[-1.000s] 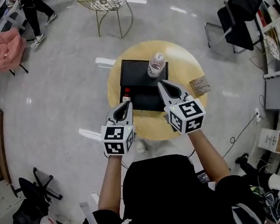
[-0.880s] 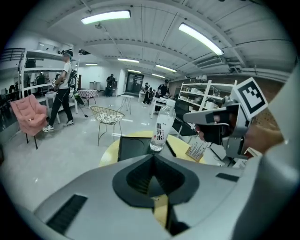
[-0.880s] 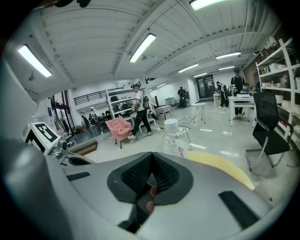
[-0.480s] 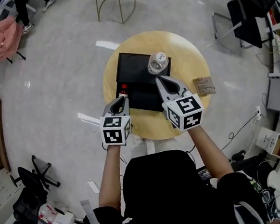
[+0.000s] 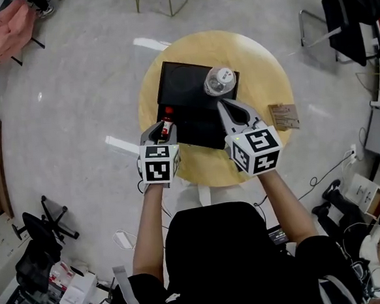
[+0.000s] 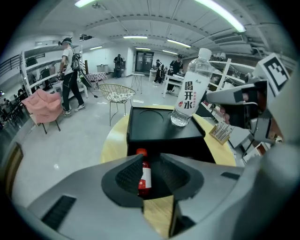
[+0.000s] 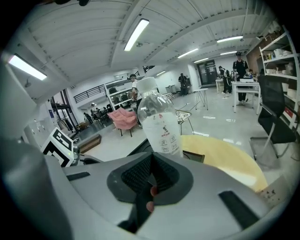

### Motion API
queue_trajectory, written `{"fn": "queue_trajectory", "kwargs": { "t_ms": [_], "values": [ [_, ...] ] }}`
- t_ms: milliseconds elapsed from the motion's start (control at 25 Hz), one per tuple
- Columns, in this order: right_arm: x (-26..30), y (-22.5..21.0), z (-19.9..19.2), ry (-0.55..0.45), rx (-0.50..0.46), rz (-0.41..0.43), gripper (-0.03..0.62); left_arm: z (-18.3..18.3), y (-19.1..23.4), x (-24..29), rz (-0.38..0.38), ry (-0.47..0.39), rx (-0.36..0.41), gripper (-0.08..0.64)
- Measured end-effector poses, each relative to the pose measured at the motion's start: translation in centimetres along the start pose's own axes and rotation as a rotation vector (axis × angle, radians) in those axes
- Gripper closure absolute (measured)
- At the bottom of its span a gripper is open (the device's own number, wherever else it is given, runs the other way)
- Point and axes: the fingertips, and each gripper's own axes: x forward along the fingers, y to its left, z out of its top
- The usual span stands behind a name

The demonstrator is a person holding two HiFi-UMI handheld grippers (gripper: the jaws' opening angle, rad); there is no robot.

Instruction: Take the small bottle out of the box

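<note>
Your left gripper [image 6: 152, 155] has just been opening its jaws to straddle the small red-capped red bottle [image 6: 145, 176], apparently standing in the near corner of the black rectangular box [image 5: 195, 129]; your right gripper [image 7: 153, 154] hangs closed, empty.

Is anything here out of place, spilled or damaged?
Nothing looks spilled or broken. Only the large water bottle is odd: it stands upright on top of the black box, not on the table.
</note>
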Motion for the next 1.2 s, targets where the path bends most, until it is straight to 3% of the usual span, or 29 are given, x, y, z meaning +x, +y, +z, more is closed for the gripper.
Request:
{"fn": "queue_trajectory", "kwargs": {
  "t_ms": [440,880,1200],
  "values": [
    [1.9,-0.9,-2.6,0.053,0.048,0.016,0.591,-2.7,1.4,3.8,0.024,0.133,0.098,0.351],
    [3.0,-2.0,-3.2,0.072,0.066,0.012,0.591,-3.5,1.3,6.3,0.094,0.245,0.163,0.35],
    [3.4,-2.2,-3.7,0.084,0.082,0.007,0.591,-3.6,1.1,7.0,0.09,0.295,0.242,0.35]
  ]
}}
